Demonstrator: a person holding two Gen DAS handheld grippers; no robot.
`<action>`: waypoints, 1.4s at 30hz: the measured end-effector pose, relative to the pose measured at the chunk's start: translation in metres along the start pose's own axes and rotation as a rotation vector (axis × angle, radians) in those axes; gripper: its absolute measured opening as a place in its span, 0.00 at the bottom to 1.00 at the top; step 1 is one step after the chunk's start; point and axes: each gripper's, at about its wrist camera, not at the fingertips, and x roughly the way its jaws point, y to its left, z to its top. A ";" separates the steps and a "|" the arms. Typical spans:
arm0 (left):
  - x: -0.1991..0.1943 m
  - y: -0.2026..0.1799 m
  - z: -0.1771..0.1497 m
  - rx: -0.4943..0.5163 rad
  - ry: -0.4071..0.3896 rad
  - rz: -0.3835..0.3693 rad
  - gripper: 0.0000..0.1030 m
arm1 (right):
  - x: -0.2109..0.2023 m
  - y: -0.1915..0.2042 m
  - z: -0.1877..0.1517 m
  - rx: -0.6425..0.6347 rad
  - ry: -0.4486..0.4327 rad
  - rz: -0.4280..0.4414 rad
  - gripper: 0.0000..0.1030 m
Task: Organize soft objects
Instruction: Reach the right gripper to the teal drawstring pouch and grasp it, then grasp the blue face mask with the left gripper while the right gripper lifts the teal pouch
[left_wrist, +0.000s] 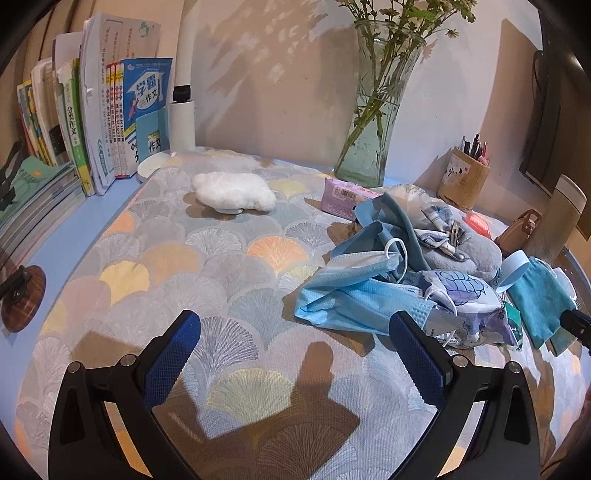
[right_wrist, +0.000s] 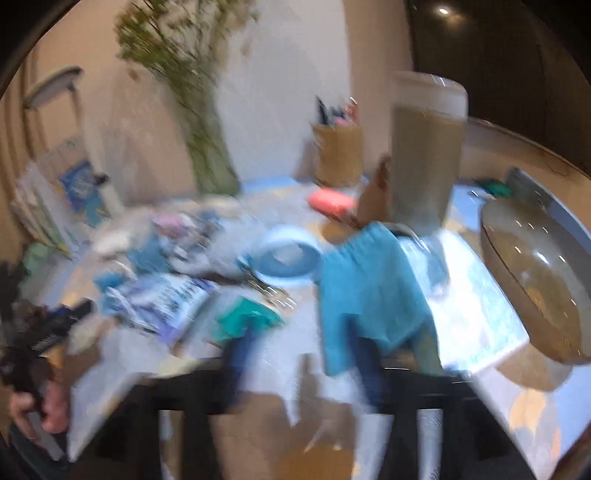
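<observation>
Left tool (left_wrist: 295, 350) spread wide, empty, hovering over the patterned worktop (left_wrist: 229, 258). Right tool (right_wrist: 306, 354) blurred, parted, teal cloth (right_wrist: 369, 295) draped just ahead, grip unclear. Masks (left_wrist: 343, 291) heaped right of the left tool; cotton wad (left_wrist: 232, 192) farther back, apart.

Left tool (left_wrist: 294, 334): black angular arms, blue textured pads (left_wrist: 173, 354), silver screws (left_wrist: 128, 360) behind pads. Right tool (right_wrist: 306, 354): blurred, blue fingers.
</observation>
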 end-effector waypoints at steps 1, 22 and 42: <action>0.000 0.000 0.000 0.002 0.002 0.001 0.99 | 0.001 0.001 -0.001 -0.012 -0.009 -0.012 0.64; 0.018 -0.003 0.029 0.129 0.141 -0.152 0.99 | 0.080 -0.018 0.006 -0.128 0.195 -0.181 0.34; -0.031 0.001 0.000 0.218 0.140 -0.091 0.15 | -0.023 -0.027 -0.011 0.117 0.176 0.318 0.11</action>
